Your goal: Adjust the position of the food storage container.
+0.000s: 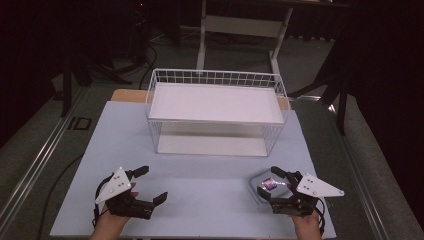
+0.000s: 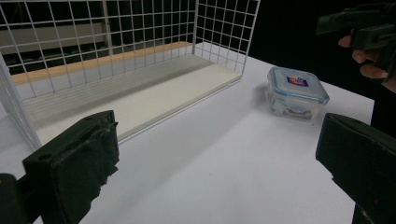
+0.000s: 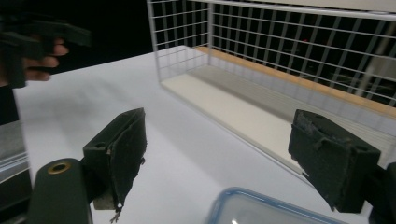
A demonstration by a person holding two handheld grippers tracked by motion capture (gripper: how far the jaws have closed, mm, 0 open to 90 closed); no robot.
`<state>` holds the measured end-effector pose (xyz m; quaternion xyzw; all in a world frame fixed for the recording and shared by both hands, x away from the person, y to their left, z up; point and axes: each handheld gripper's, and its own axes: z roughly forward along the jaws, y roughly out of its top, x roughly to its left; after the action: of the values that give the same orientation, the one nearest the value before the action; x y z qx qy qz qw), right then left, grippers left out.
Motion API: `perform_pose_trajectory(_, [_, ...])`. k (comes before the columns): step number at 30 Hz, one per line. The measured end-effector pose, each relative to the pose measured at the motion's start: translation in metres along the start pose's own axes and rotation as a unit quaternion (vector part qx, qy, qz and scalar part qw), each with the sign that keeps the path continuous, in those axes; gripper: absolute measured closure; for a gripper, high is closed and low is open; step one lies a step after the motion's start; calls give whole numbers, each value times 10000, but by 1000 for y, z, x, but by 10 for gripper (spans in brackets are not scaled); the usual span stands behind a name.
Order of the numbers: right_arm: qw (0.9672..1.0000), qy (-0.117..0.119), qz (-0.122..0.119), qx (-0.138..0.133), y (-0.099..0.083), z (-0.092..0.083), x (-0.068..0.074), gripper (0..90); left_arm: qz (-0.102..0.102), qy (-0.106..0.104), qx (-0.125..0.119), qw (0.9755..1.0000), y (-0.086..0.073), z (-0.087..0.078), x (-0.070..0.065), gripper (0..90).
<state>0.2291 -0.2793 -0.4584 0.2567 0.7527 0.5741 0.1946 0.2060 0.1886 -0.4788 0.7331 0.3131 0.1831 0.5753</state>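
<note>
Lower right, right tongs (image 1: 274, 184): spread wide around box (image 1: 267, 186); shove risk.
Lower left, left tongs (image 1: 145, 185): released, idle.

left claw (image 1: 150, 185) jaws spread wide, right claw (image 1: 267, 181) jaws spread wide, both held low, well apart

High view looking down over table (image 1: 200, 190), both gripper views low, close, facing shared wire rack (image 1: 216, 111)
</note>
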Motion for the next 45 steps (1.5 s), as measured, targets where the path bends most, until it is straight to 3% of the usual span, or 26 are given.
perform_pose_trajectory(5, [9998, 38, -130, -119, 7, -2, 8, 190, 33, -3, -16, 10000, 0, 0, -1, 5])
perform_pose_trajectory(11, [9997, 123, -68, -220, 20, -6, 12, 148, -11, -35, -36, 10000, 0, 0, 1, 5])
perform_pose_trajectory(13, [9997, 17, -85, -232, 24, -6, 11, 119, -6, -27, -41, 10000, 0, 1, 0, 5])
perform_pose_trajectory(15, [9995, -33, 69, -309, 28, -7, 5, 111, 20, -18, -36, 10000, 0, 1, 0, 5])
perform_pose_trajectory(18, [9979, -512, 206, -350, 34, -10, -4, 111, 22, -28, -35, 10000, -1, 1, 0, 5])
perform_pose_trajectory(21, [9971, -695, 168, -268, 36, -13, -17, 112, 11, -27, -44, 10000, -1, 1, 0, 4])
perform_pose_trajectory(24, [9952, -960, 104, -160, 33, -15, -30, 164, -36, -30, -48, 10000, -1, 1, 1, 5])
perform_pose_trajectory(27, [9928, -1198, 48, 61, 28, -15, -41, 293, -23, -31, -25, 10000, -2, 2, 0, 4])
perform_pose_trajectory(32, [9909, -1260, 313, 365, 12, -17, -61, 411, 6, -40, -1, 10000, -2, 3, -1, 5])
perform_pose_trajectory(35, [9900, -1281, 320, 500, 6, -17, -67, 514, 11, -36, 15, 10000, -2, 3, -1, 5])
perform_pose_trajectory(36, [9877, -1382, 280, 680, -2, -18, -72, 590, 12, -39, 19, 10000, -2, 3, -1, 5])
perform_pose_trajectory(38, [9852, -1475, 225, 846, -10, -19, -76, 629, 21, -30, 25, 10000, -2, 3, -1, 5])
perform_pose_trajectory(41, [9824, -1500, 233, 1090, -23, -20, -82, 757, 13, -37, 18, 10000, -2, 3, -1, 5])
perform_pose_trajectory(42, [9824, -1500, 233, 1090, -23, -20, -82, 757, 24, -32, 25, 10000, -2, 3, -1, 5])
perform_pose_trajectory(43, [9801, -1487, 255, 1290, -34, -21, -85, 856, 22, -39, 22, 10000, -2, 4, -1, 5])
perform_pose_trajectory(45, [9786, -1519, 247, 1364, -37, -21, -86, 884, 16, -47, 15, 10000, -1, 4, -2, 4])
